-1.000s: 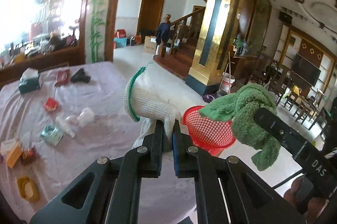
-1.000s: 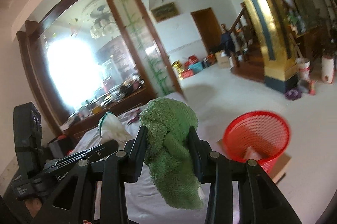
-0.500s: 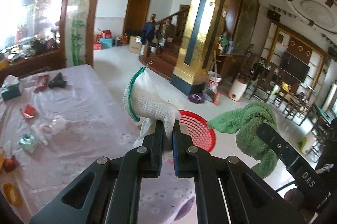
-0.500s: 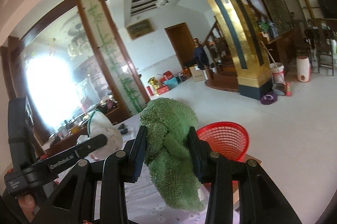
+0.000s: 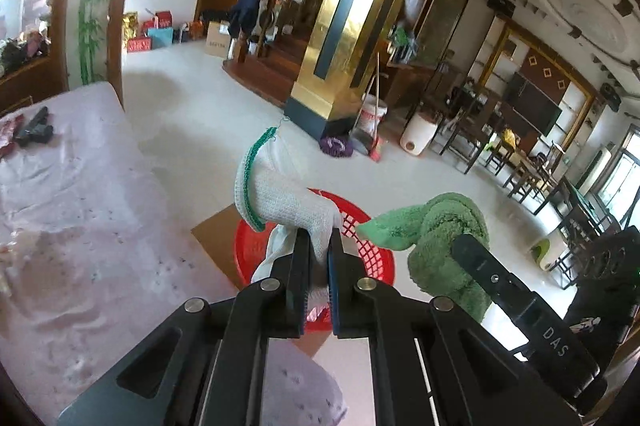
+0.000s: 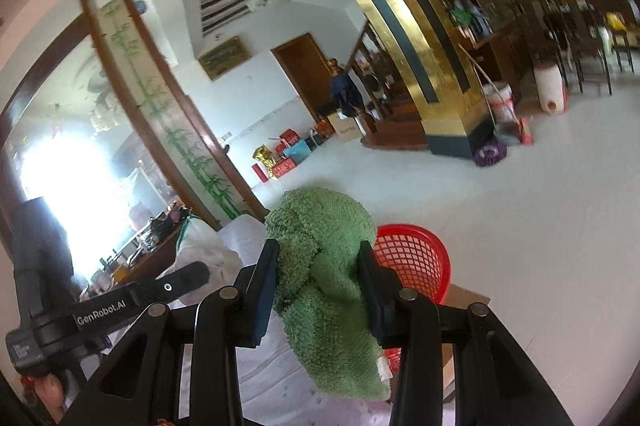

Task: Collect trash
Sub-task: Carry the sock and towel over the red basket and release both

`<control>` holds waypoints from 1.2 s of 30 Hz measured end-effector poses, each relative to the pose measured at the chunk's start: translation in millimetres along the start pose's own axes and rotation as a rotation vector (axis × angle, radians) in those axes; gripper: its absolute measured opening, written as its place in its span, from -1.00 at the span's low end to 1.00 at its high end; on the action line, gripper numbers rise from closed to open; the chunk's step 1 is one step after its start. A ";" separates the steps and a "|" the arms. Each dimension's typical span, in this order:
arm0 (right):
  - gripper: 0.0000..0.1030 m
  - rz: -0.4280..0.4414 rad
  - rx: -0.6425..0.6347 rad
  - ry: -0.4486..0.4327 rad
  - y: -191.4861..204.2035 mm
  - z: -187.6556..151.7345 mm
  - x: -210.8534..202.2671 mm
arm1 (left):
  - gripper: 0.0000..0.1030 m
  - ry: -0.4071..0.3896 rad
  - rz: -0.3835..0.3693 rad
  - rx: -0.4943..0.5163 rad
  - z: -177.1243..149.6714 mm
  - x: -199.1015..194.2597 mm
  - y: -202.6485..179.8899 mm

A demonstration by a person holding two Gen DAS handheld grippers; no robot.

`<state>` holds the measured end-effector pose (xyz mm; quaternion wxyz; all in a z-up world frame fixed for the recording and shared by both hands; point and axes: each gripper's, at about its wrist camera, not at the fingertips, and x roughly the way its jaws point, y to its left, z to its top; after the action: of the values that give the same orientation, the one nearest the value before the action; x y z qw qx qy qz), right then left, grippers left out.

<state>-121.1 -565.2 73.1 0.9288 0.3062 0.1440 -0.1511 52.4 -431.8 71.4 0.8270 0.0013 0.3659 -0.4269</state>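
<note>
Here, on the far left of the left wrist view, the desk (image 5: 80, 226) wears a pale purple cloth. A few small dark and red things (image 5: 28, 133) lie near its far edge, too small to name.

Next comes the left claw (image 5: 318, 238). Its two black fingers are pinched nearly together on a white knit glove (image 5: 288, 201) with a green cuff. The glove sticks up and leans to the left. A bit of white cloth hangs down under it.

Right behind the glove is the red basket (image 5: 376, 258). It sits on the floor on a flat piece of brown cardboard (image 5: 216, 234), just beside the corner of the desk. The glove is in the air in front of the basket's rim.

To the right of that is the green towel (image 5: 444, 230), all bunched up. The right claw (image 6: 318, 262) holds it, with the fingers partly apart and pressing on both sides of the bundle. In the right wrist view the towel bulges above the fingers and a long end hangs down below them. The red basket shows just behind and to the right of the towel.

Farther back there is a big gold pillar (image 5: 344, 25). A person in dark clothes (image 6: 346, 91) stands by wooden stairs. Dark chairs (image 5: 520, 165) stand on the far right.
</note>
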 end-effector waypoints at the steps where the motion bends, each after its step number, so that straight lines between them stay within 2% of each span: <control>1: -0.20 0.000 0.019 0.013 -6.1 0.2 8.6 | -0.86 0.015 -0.004 -0.003 0.9 10.7 2.0; 6: -0.20 -0.007 0.055 0.045 -21.6 3.1 32.7 | -0.86 0.067 -0.025 -0.016 3.7 42.9 9.5; 17: -0.19 -0.010 0.098 0.082 -30.3 3.3 65.8 | -0.85 0.141 -0.022 -0.019 -1.9 78.8 10.8; 19: -0.13 -0.003 0.117 0.090 -35.1 5.6 74.0 | -0.81 0.166 -0.020 -0.006 -4.7 84.1 9.1; 21: -0.06 -0.004 0.138 0.086 -41.4 6.4 81.4 | -0.62 0.172 -0.017 -0.003 -6.7 86.8 11.0; 23: 0.07 -0.005 0.168 0.091 -48.1 6.0 87.2 | -0.10 0.178 -0.011 0.000 -8.3 86.6 11.3; 26: 0.16 0.020 0.208 0.089 -56.1 7.9 85.5 | 0.24 0.120 0.001 0.007 -9.0 67.5 17.1; 28: 0.41 0.020 0.199 0.074 -53.7 9.3 78.7 | 0.25 0.090 0.022 0.019 -10.5 51.4 19.6; 33: 0.42 0.026 0.148 0.056 -26.8 8.1 54.4 | 0.28 0.031 0.061 0.027 -19.7 1.8 28.6; 36: 0.49 0.064 0.085 0.050 4.8 0.4 37.0 | 0.43 -0.006 0.112 0.023 -27.5 -33.5 38.6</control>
<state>-85.5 -568.9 62.5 0.9155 0.3533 0.1510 -0.1195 50.8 -375.0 59.6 0.8506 0.0302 0.3579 -0.3840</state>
